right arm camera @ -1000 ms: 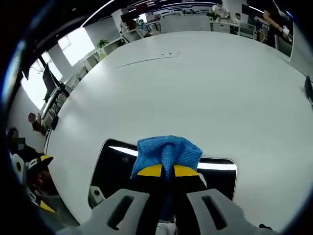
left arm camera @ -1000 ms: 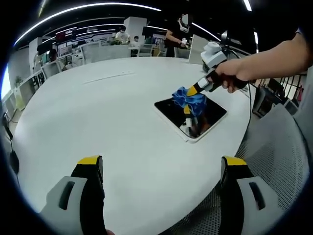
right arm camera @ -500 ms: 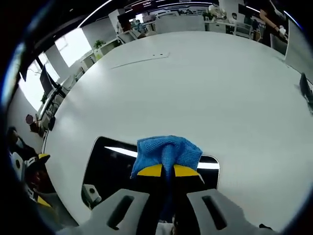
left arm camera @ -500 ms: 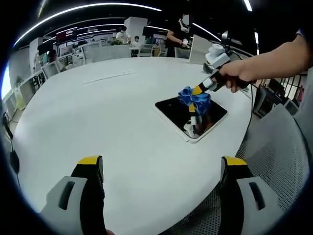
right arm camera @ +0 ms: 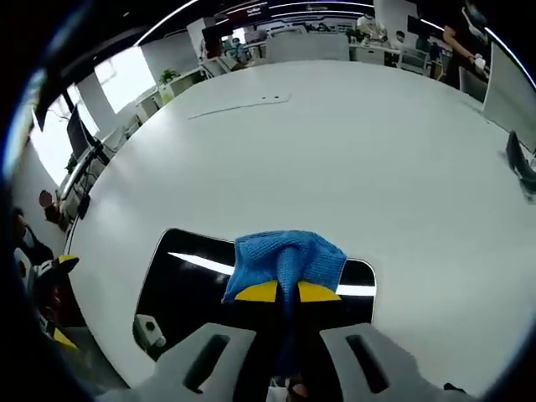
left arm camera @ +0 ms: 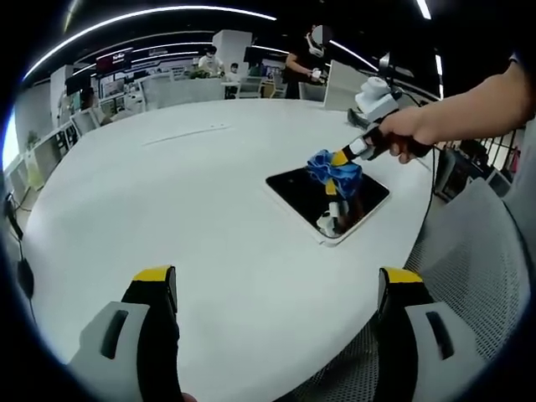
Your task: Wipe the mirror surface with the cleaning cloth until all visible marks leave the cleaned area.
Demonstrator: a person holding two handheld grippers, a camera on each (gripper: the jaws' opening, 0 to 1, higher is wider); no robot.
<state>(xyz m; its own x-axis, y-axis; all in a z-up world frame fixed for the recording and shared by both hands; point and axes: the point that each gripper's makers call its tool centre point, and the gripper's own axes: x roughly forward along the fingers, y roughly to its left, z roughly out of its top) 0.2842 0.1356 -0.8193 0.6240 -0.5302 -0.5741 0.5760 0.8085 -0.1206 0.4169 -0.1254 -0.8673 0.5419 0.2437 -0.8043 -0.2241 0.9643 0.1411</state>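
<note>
Right tool (right arm camera: 287, 291), yellow-tipped, clamped on a crumpled blue microfibre cleaning cloth (right arm camera: 285, 257), tips pressed together with the fabric bunched above them. Cloth resting on the dark rectangular mirror with rounded corners and a pale rim (right arm camera: 188, 289), which lies flat on the wide white round counter (right arm camera: 335, 142). Bright strip of ceiling light reflected across the glass on both sides of the cloth. Small white reflection near the mirror's lower left corner in the right gripper view (too small to tell what it is).

From the left gripper view: same mirror (left arm camera: 295, 188) seen near the counter's (left arm camera: 167, 209) right edge, with the cloth (left arm camera: 333, 171) sitting on its far half. Right tool (left arm camera: 337, 160) angled down onto it, gripped by a bare hand (left arm camera: 406, 132) reaching in from the right. Left tool (left arm camera: 276, 289) held low and well apart from the mirror, its two yellow-capped tips spread wide with nothing between them.

Grey mesh chair back (left arm camera: 469, 251) just beyond the counter's right edge. Office desks and a few people (left arm camera: 297, 59) far in the background.
</note>
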